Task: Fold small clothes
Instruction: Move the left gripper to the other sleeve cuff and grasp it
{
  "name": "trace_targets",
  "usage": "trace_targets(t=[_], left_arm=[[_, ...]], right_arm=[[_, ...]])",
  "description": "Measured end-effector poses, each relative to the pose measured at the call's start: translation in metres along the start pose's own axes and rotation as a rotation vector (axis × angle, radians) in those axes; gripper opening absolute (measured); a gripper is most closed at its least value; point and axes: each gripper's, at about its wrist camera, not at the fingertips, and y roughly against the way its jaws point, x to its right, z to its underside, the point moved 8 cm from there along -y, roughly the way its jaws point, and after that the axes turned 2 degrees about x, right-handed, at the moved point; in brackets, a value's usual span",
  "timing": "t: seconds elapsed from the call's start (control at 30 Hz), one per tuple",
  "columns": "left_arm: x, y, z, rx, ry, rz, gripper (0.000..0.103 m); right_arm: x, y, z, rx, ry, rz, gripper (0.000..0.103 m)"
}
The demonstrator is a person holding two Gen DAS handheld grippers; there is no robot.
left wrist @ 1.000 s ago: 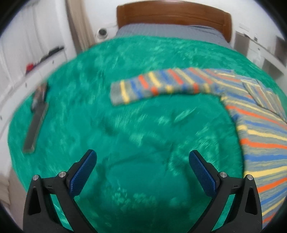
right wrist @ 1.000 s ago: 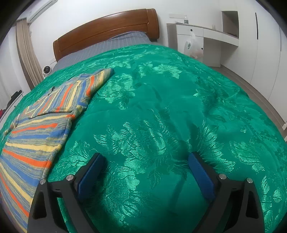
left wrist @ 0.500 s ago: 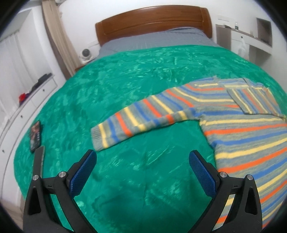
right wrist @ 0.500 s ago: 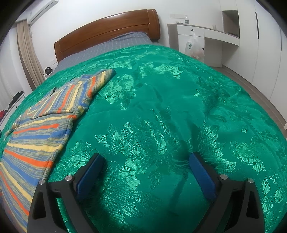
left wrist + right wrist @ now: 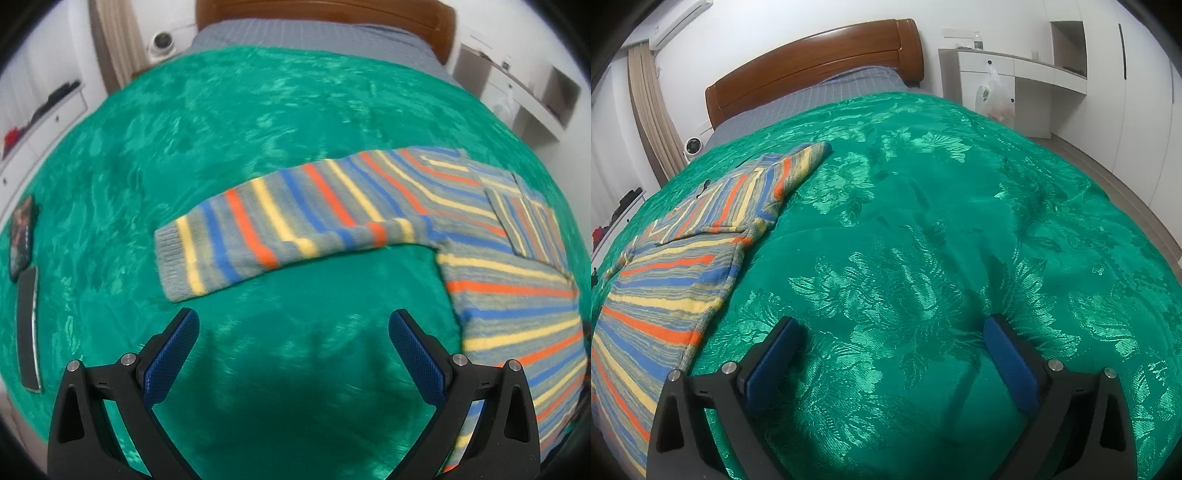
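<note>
A small grey sweater with orange, yellow and blue stripes (image 5: 517,295) lies flat on a green bedspread (image 5: 258,147). Its left sleeve (image 5: 288,225) stretches out to the left, cuff just beyond my left gripper (image 5: 293,325). That gripper is open and empty, hovering low over the spread just short of the sleeve. In the right wrist view the sweater (image 5: 665,280) lies at the left, its other sleeve (image 5: 798,162) folded over the chest. My right gripper (image 5: 894,332) is open and empty over bare bedspread (image 5: 960,221), to the right of the sweater.
A phone (image 5: 22,229) and a dark flat bar (image 5: 27,328) lie near the bed's left edge. A wooden headboard (image 5: 812,70) and grey sheet are at the far end. White cabinets (image 5: 1015,81) stand to the right, with floor beside the bed.
The left gripper has swung back and forth and has now come lower and closer to the sleeve cuff. The right gripper has barely moved.
</note>
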Motion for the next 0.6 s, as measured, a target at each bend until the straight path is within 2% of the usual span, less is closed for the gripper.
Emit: trace_targets(t=[0.17,0.27,0.43,0.6], left_arm=[[-0.039,-0.008,-0.010,-0.023,0.093,-0.014,0.103],[-0.050,-0.014,-0.010,-0.050,0.148,0.009,0.103],[-0.067,-0.017,-0.023,-0.033,0.174,0.026,0.102],[-0.115,-0.025,-0.047,-0.021,0.324,0.023,0.102]], right_arm=[[0.000,0.000,0.000,0.000,-0.001,0.001,0.100],[-0.001,0.000,0.000,0.001,-0.001,-0.001,0.100],[-0.001,-0.001,0.000,0.000,0.000,-0.001,0.101],[-0.003,-0.002,0.000,-0.002,0.004,-0.001,0.101]])
